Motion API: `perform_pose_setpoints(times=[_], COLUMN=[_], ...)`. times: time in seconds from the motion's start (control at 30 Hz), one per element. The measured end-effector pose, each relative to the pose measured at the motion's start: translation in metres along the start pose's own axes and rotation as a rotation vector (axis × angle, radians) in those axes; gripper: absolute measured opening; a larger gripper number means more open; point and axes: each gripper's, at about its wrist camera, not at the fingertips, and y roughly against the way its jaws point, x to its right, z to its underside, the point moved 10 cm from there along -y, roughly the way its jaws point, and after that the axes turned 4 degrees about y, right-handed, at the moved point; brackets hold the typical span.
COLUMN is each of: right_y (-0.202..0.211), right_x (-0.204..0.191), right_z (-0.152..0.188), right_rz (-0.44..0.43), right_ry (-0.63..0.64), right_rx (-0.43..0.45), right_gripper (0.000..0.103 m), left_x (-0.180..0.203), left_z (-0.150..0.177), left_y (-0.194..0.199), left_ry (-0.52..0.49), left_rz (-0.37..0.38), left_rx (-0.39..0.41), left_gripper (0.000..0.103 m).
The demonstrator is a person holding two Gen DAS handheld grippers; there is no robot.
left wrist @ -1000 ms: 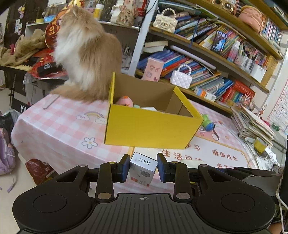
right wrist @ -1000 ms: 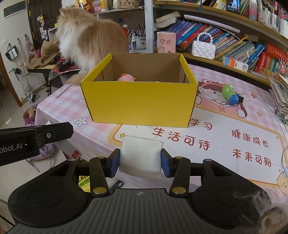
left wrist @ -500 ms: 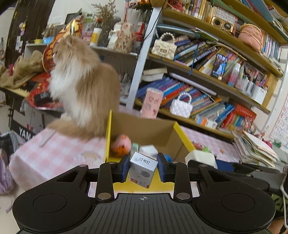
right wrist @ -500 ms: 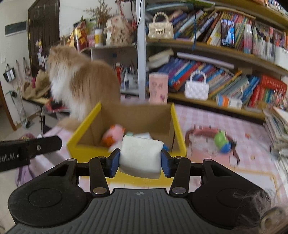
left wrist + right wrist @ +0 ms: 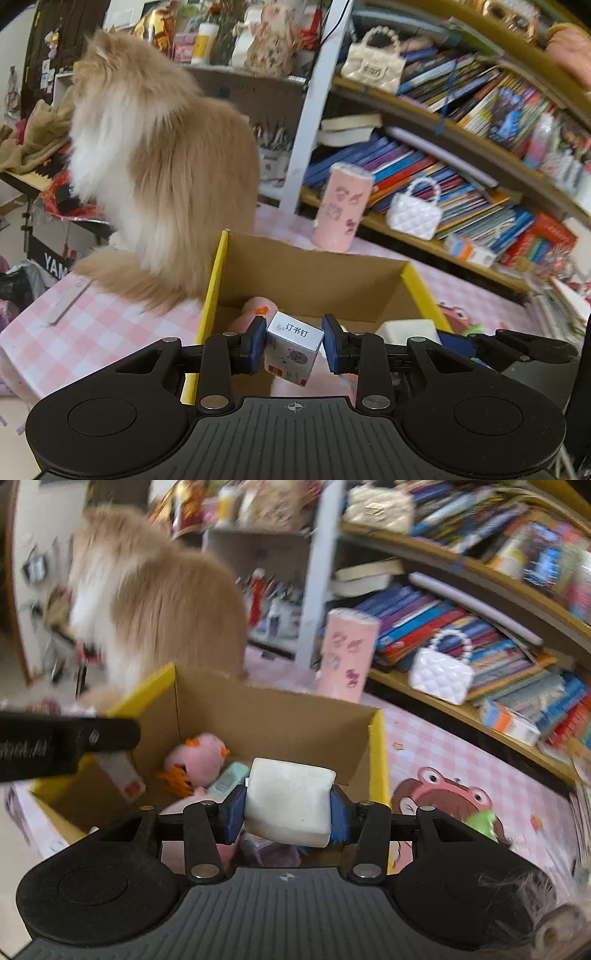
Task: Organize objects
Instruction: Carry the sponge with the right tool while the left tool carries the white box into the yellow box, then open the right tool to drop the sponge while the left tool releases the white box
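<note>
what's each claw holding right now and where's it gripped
Left claw: small staple box, pinched on its two opposite sides. Right claw: white sponge, squeezed at its left and right ends.

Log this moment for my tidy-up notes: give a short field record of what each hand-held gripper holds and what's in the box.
left hand-held gripper: shut on staples box
right hand-held gripper: shut on white sponge block
container: yellow cardboard box, open top
already inside: pink plush toy, mint green item
beside box: fluffy cat, pink cup
</note>
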Motion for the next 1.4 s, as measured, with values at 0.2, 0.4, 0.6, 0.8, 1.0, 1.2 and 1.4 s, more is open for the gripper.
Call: perform_pose_setpoints(times=[0.2, 0.4, 0.6, 0.8, 1.0, 1.2, 1.4], right_y=[-0.048, -0.068, -0.067, -0.06, -0.037, 0.007, 0.052], right_x=[-0.001, -0.01, -0.013, -0.009, -0.001, 0.005, 0.007], right_z=[-0.003, 0.001, 0.005, -0.002, -0.01, -0.019, -0.01], right_rz=[-0.057, -0.12, -0.14, -0.119, -0.09, -0.039, 0.017], right_ry=[0.066, 0.133, 0.136, 0.108, 0.043, -0.006, -0.052], right_rx=[-0.089, -0.183, -0.208, -0.147, -0.078, 0.028, 0.091], right_gripper=[0.045, 0.045, 0.046, 0.061, 0.061, 0.061, 0.062], left_x=[0.003, -0.002, -0.002, 0.003, 0.012, 0.004, -0.011], left_z=[0.001, 0.006, 0.01, 0.007, -0.005, -0.008, 0.007], left_y=[-0.042, -0.067, -0.078, -0.07, -0.035, 0.012, 0.051], left_ry=[-0.015, 0.004, 0.008, -0.003, -0.032, -0.026, -0.022], left_rz=[-0.053, -0.073, -0.081, -0.059, -0.016, -0.008, -0.043], left_rx=[-0.062, -0.122, -0.143, -0.122, -0.043, 0.029, 0.067], left_gripper=[0.031, 0.031, 0.032, 0.05, 0.062, 0.074, 0.087])
